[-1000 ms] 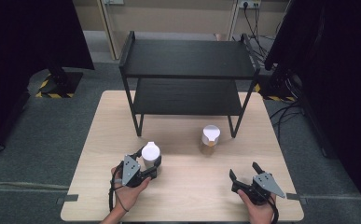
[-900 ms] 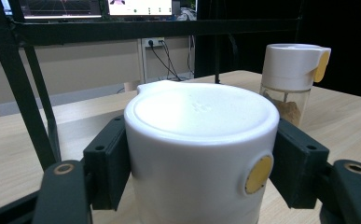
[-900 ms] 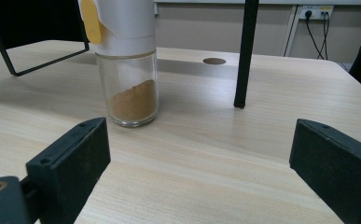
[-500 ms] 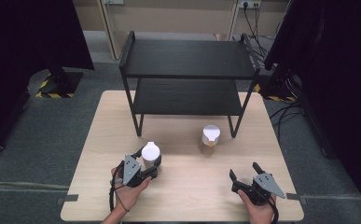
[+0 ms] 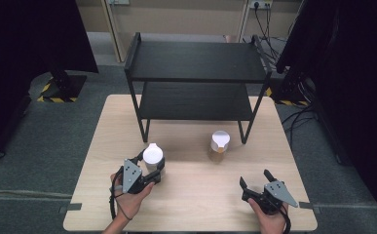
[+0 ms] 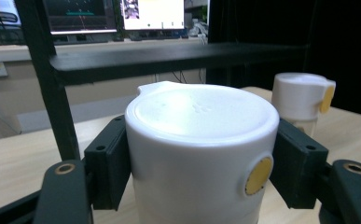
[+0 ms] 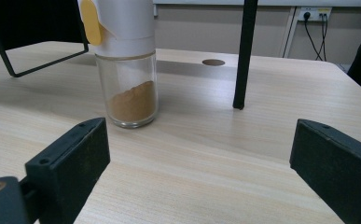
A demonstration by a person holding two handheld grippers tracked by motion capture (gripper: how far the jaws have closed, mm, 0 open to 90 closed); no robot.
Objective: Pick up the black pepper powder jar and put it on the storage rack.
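In the lower left of the high view, the left gripper (image 5: 153,170) has its two black jaws pressed against the sides of a white-capped round spice jar (image 5: 153,155), which stands on the pale wooden table (image 5: 196,204). In the left gripper view this white-capped round spice jar (image 6: 201,154) sits squarely between the pads, a small yellow disc on its cap. At lower right, the right gripper (image 5: 255,181) rests with its jaws spread wide and nothing between them. A second glass jar of brown powder (image 5: 218,146) stands near the frame's middle, just in front of the black two-tier metal shelf (image 5: 196,61); the right gripper view shows the glass jar of brown powder (image 7: 127,70) upper left.
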